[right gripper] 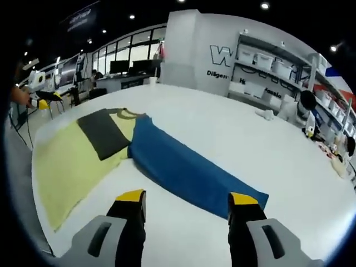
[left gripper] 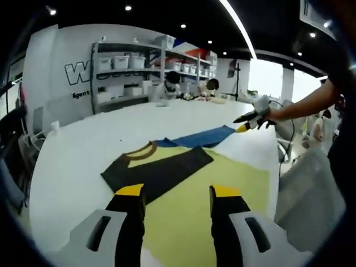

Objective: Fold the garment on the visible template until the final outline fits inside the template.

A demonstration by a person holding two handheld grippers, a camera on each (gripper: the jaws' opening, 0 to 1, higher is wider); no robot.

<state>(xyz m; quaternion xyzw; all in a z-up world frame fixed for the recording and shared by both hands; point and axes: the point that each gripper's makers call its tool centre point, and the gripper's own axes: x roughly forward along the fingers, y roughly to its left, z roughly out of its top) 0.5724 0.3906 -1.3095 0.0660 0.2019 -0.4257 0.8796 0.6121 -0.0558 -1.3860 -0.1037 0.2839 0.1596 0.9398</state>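
A garment lies flat on the white table [left gripper: 83,150]. It has a dark grey panel [left gripper: 158,169] with a brown ribbed collar [left gripper: 139,151] and a long blue part [left gripper: 200,136]. Under or beside it spreads a pale yellow sheet [left gripper: 222,172]; I cannot tell whether that is the template or part of the garment. My left gripper [left gripper: 178,191] hangs open above the yellow area's near side, holding nothing. My right gripper [right gripper: 187,197] is open over the near end of the blue part [right gripper: 183,167]. The dark panel [right gripper: 103,133] rests on the yellow sheet [right gripper: 67,167].
A person's hand holds the right gripper [left gripper: 245,123] at the table's far right edge, and the left gripper [right gripper: 41,103] at far left. Shelves with white bins [left gripper: 128,61] line the wall. People sit at the table's far end [left gripper: 172,83]. Small items [right gripper: 267,114] lie there.
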